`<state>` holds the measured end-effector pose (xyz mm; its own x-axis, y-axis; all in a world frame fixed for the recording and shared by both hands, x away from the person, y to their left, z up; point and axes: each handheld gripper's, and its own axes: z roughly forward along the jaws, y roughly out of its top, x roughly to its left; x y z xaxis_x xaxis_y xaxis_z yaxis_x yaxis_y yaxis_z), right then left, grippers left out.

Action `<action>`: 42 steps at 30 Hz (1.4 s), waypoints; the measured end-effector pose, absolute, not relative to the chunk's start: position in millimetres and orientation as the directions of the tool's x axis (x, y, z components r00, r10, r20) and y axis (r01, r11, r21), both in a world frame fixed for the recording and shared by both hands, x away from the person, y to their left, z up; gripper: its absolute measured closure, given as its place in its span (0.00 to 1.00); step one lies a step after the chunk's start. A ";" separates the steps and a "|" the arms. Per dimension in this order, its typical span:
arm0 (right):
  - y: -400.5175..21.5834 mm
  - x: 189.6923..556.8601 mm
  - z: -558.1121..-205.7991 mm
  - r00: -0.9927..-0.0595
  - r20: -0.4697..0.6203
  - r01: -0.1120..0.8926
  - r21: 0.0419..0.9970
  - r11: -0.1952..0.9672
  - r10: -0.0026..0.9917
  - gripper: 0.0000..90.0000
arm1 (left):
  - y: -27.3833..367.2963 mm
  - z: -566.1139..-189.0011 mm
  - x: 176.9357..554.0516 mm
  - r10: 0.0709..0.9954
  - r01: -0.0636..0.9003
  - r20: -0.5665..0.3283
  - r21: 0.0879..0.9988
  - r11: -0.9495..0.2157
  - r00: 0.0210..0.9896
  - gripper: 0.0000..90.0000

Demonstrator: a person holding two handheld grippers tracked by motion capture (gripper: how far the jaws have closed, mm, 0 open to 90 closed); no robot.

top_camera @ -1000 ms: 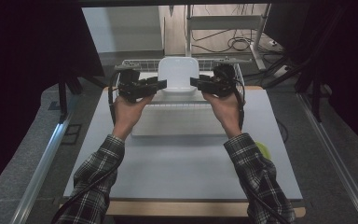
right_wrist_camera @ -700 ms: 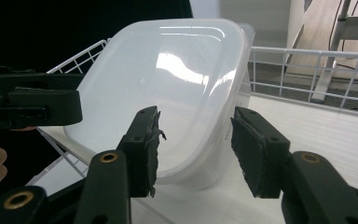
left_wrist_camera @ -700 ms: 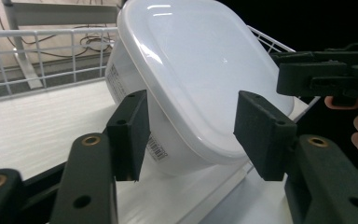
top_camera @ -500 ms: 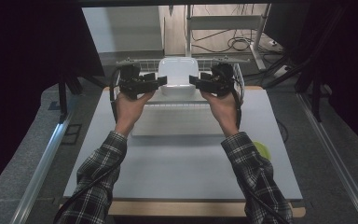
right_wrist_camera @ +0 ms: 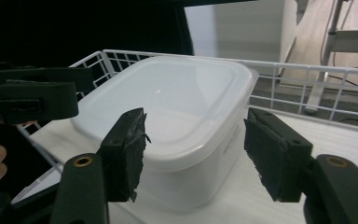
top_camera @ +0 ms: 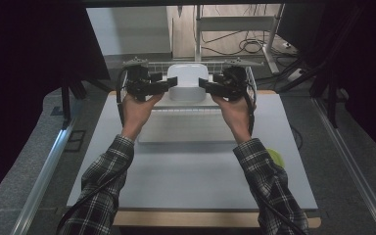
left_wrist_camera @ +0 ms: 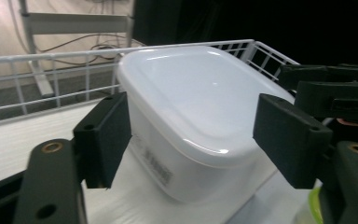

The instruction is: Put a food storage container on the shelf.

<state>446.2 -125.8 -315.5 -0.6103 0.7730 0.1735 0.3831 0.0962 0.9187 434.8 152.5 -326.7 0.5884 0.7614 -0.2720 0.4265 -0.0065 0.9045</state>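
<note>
A white lidded plastic container [top_camera: 188,81] stands in a white wire basket [top_camera: 248,81] at the table's far edge. My left gripper [top_camera: 169,84] reaches it from the left and my right gripper [top_camera: 206,84] from the right, both open. In the left gripper view the container [left_wrist_camera: 191,107] sits between the spread pads [left_wrist_camera: 105,135] of the left gripper [left_wrist_camera: 196,135], with the other gripper [left_wrist_camera: 335,91] beyond. In the right gripper view the right gripper [right_wrist_camera: 196,144] likewise straddles a corner of the container [right_wrist_camera: 168,102]. Whether any pad touches it I cannot tell.
A flat white tray [top_camera: 186,129] lies on the grey table [top_camera: 191,181] just in front of the basket. A green object [top_camera: 276,156] peeks out beside the right sleeve. Metal rails run along both sides, and a shelf frame with cables stands behind.
Both hands have moved forward, away from the person, carrying the grippers up to the sides of the container. The jaws have stayed open.
</note>
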 end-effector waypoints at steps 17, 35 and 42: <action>-141.1 409.4 -332.9 -0.689 0.146 0.361 0.918 0.163 0.710 0.21 | 148.9 -343.5 392.4 0.720 0.359 -0.164 0.925 -0.125 0.674 0.11; -141.9 379.7 -348.1 -0.746 0.081 0.319 0.915 0.248 0.661 0.11 | 146.3 -367.4 356.2 0.682 0.301 -0.045 0.917 -0.262 0.730 0.04; -142.8 366.8 -353.6 -0.763 0.056 0.299 0.914 0.276 0.644 0.07 | 149.6 -374.3 344.8 0.660 0.278 -0.038 0.924 -0.263 0.750 0.05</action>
